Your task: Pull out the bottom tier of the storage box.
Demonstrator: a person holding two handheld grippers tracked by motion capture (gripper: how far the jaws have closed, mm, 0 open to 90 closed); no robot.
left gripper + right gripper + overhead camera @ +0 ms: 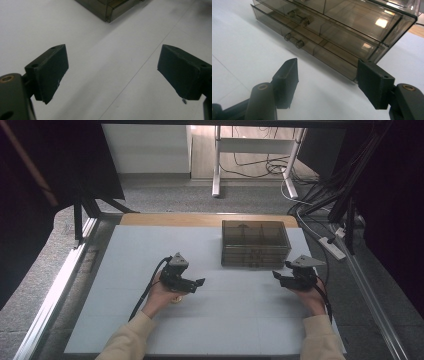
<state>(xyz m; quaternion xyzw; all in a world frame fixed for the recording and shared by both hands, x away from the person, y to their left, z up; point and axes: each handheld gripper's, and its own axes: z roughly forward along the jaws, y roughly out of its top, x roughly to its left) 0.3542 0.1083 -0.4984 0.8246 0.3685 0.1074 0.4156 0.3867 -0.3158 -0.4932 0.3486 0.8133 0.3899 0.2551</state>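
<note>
Smoky transparent plastic drawer box [255, 243] lies long axis crosswise on white worktop [210, 320], knobs facing person. Left hand-held gripper [112, 72] and right hand-held gripper [328, 82] both gape wide, empty.

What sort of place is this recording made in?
Probably a lab or workshop: a white table in a metal frame, cables on the floor, and a smoky clear drawer box as test piece.

A pale grey table [200, 320] with a wooden far edge stands on grey carpet [165, 197], with a white stand [252, 150] and tangled cables [265, 165] beyond.
</note>
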